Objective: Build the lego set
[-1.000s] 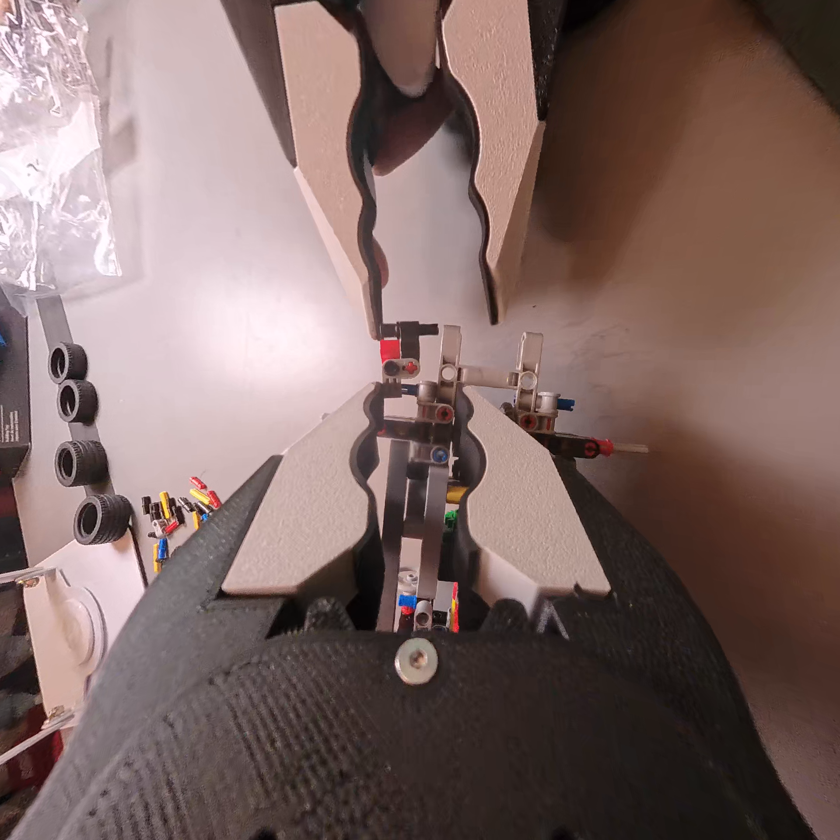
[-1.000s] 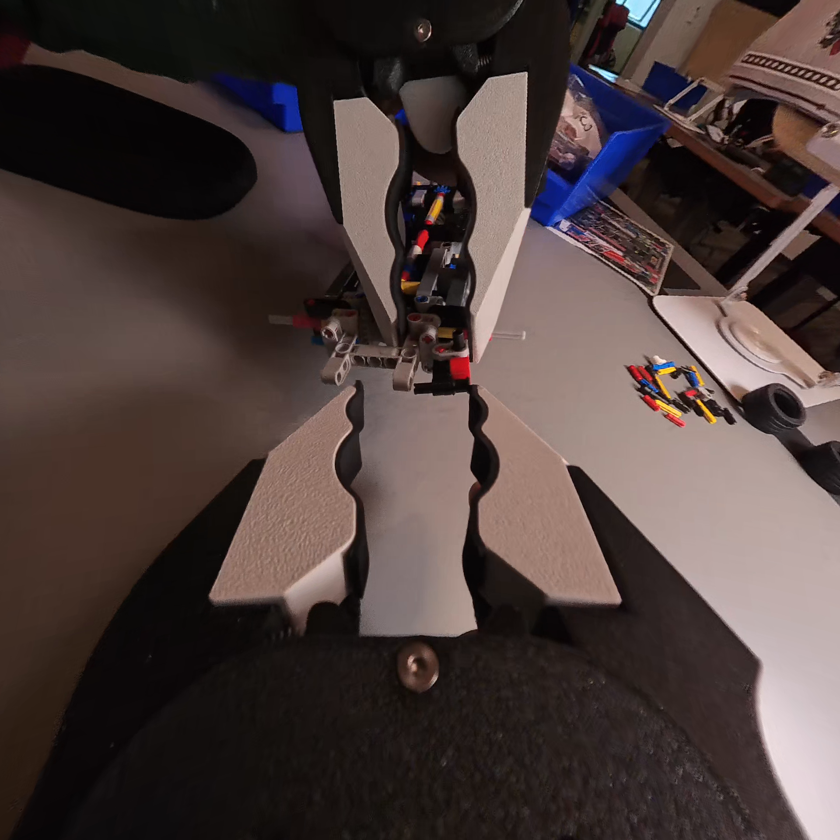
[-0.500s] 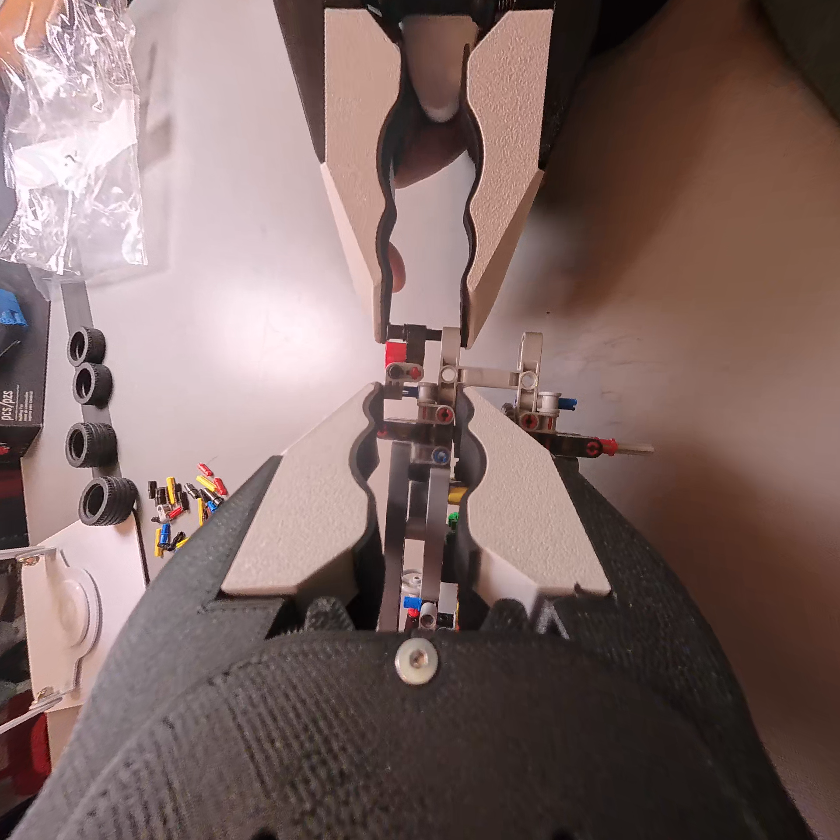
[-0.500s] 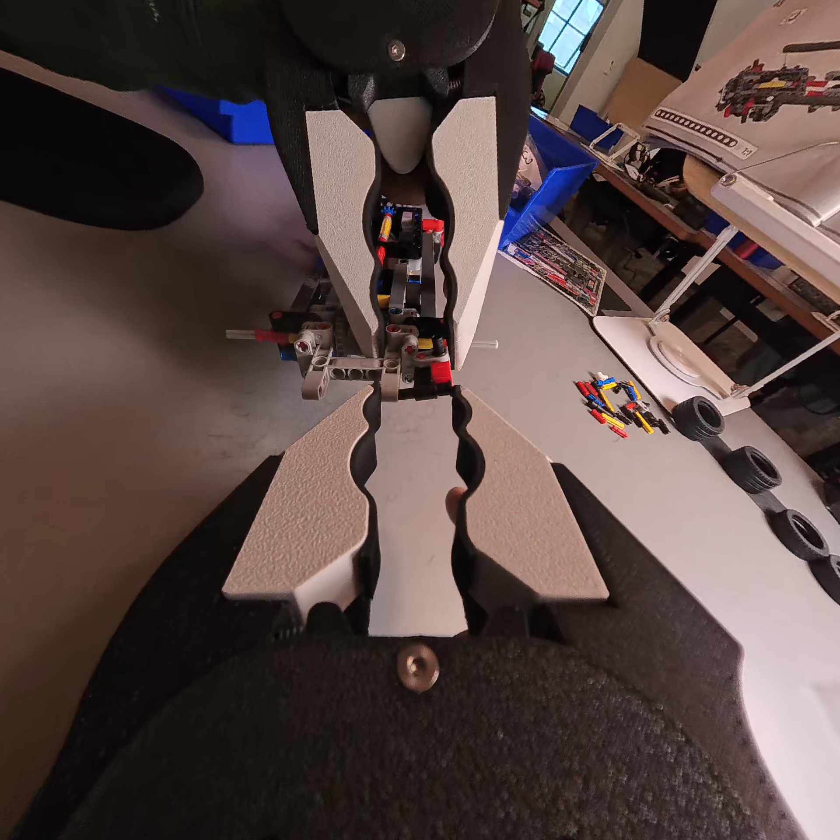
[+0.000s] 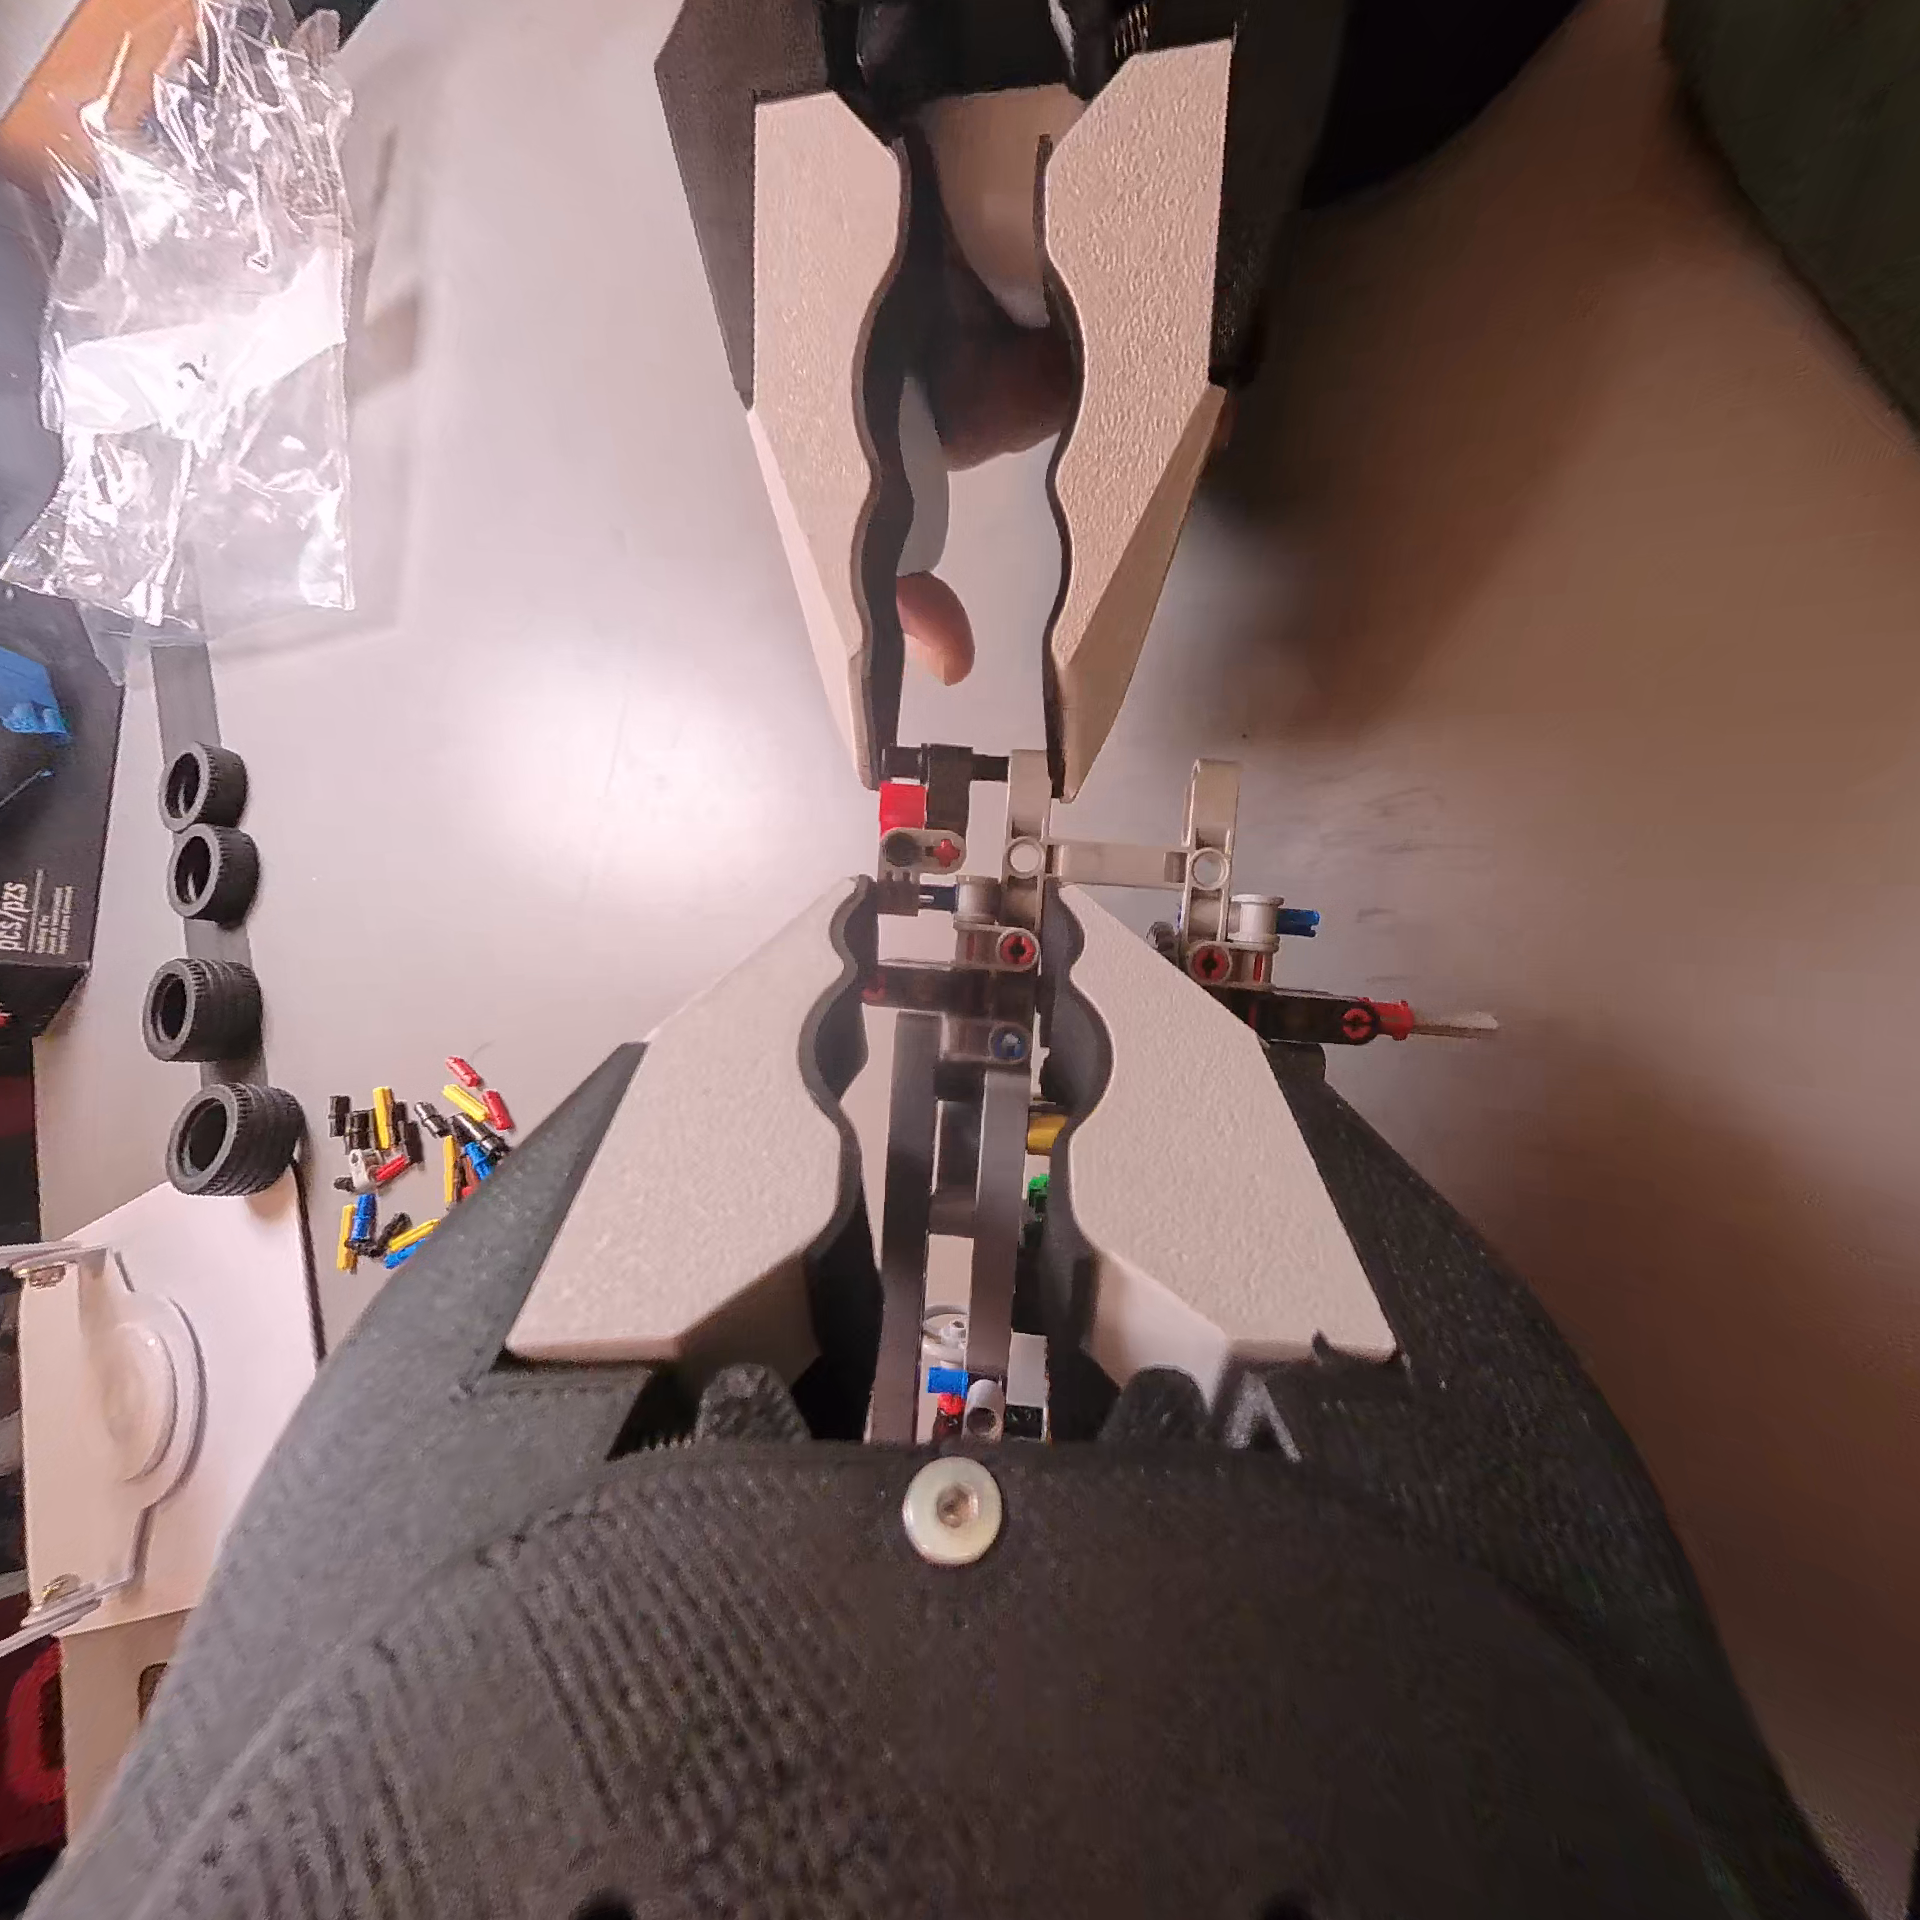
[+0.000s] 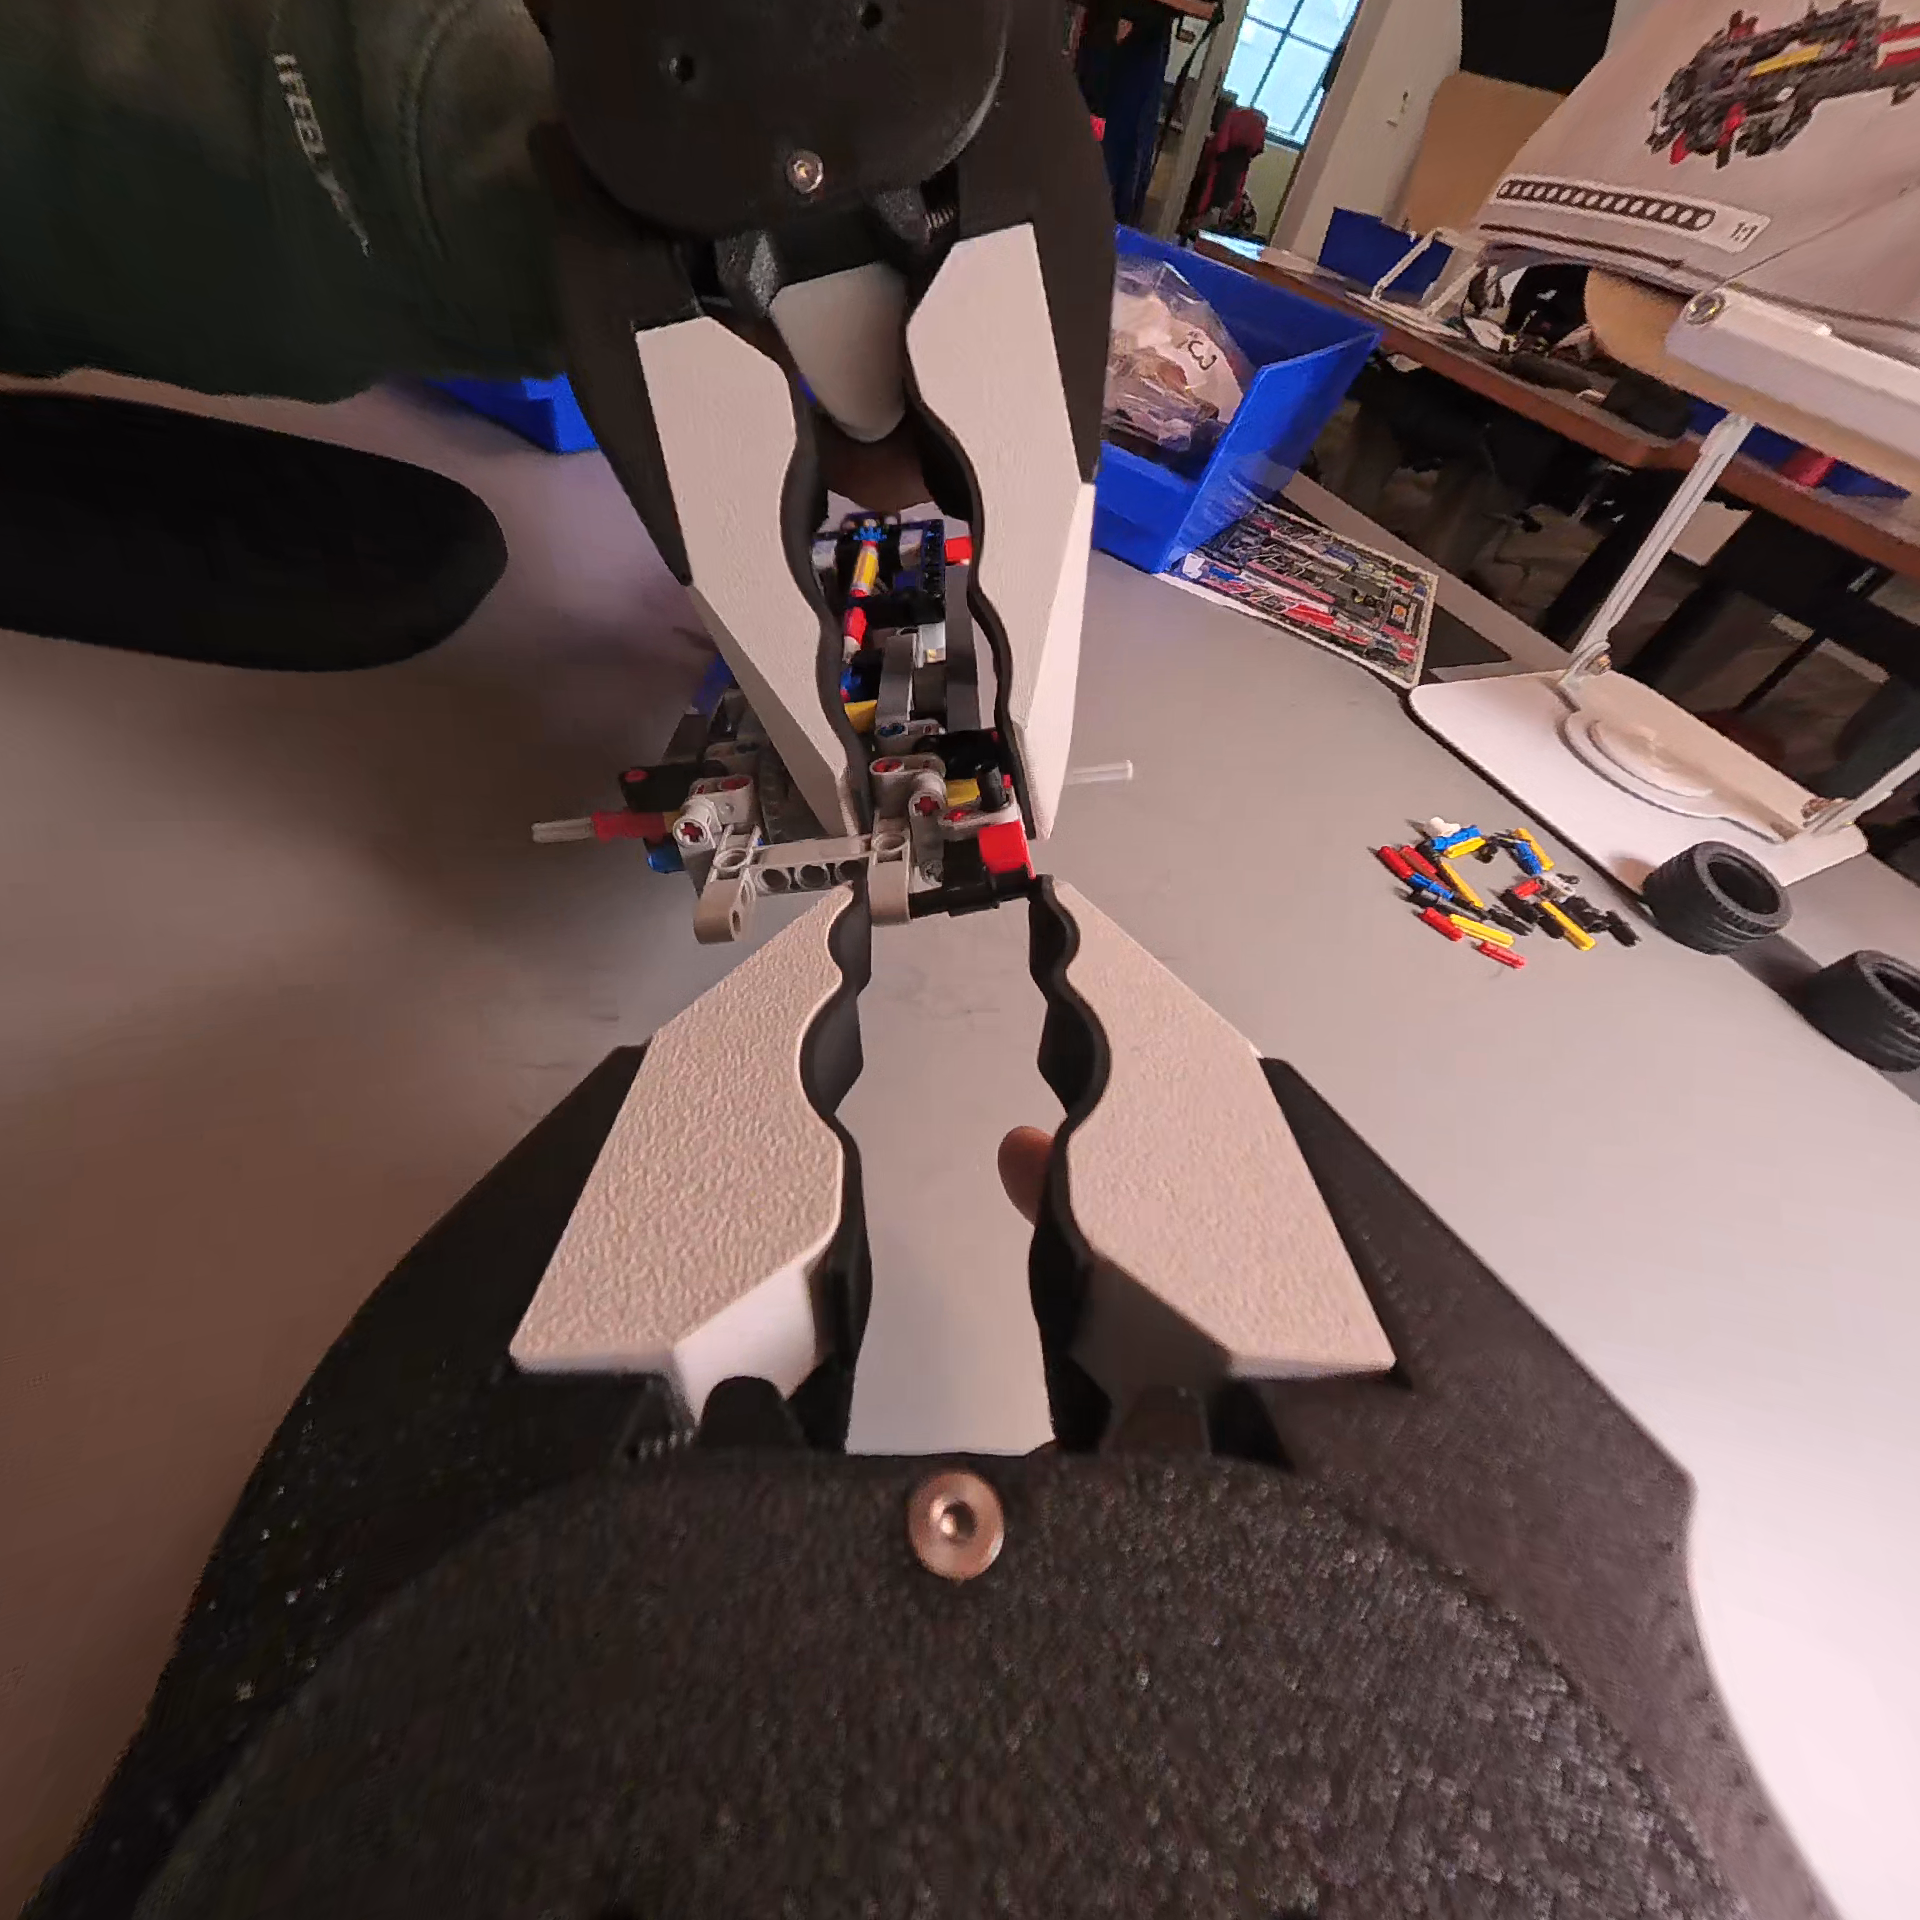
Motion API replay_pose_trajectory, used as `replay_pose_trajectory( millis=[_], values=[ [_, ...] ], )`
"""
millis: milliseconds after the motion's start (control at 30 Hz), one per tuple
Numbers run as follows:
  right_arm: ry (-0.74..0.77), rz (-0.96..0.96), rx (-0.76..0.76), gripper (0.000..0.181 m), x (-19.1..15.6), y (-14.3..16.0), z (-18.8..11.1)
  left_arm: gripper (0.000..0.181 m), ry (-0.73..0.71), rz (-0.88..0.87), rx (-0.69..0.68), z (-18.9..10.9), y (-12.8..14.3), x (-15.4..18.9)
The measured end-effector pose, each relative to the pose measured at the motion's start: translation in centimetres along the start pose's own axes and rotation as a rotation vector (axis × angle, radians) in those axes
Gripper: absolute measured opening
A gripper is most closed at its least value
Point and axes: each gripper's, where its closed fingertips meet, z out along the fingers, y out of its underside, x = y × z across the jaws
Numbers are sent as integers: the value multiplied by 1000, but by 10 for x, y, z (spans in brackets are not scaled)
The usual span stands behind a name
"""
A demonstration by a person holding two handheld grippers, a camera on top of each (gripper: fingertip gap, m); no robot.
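The partly built lego chassis (image 5: 977, 987) is grey and black with red, blue and yellow pins. My left gripper (image 5: 956, 914) is shut on its long grey beams and holds it over the table. In the right wrist view the chassis (image 6: 800, 868) hangs in the left gripper (image 6: 940, 800), facing me. My right gripper (image 6: 951, 894) has its tips closed on the chassis front end, one touching a black pin (image 5: 951, 764) and the other a grey beam end (image 5: 1029, 790). It comes in from the top in the left wrist view (image 5: 966, 769).
Several black tyres (image 5: 213, 1138) (image 6: 1714, 894) and a heap of loose coloured pins (image 5: 416, 1153) (image 6: 1496, 894) lie on the grey table. A clear plastic bag (image 5: 197, 312), a white stand base (image 6: 1621, 748), a blue bin (image 6: 1236, 416) and a booklet (image 6: 1320, 592) stand farther off.
My right gripper has moved in to the chassis front and its jaws have narrowed onto the black pin and grey beam end. The left gripper has kept its hold.
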Motion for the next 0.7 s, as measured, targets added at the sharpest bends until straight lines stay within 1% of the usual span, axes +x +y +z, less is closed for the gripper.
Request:
replay_pose_trajectory(
  millis=[33,200,300,467,700],
  values=[
    [-3,21,4,28,0,-1,0,29,-11,6,3,-1,-1,0],
    [-14,52,6,28,1,-1,-1,29,-91,52,6,-2,-2,-2],
    [-7,-7,1,28,-1,-1,-1,30,-113,69,1,-3,-2,0],
    [13,-56,-42,28,-2,1,-1,30,-160,105,-41,-1,-1,0],
    [33,-62,-92,27,-3,7,0,29,-202,133,-97,2,2,1]
  ],
)
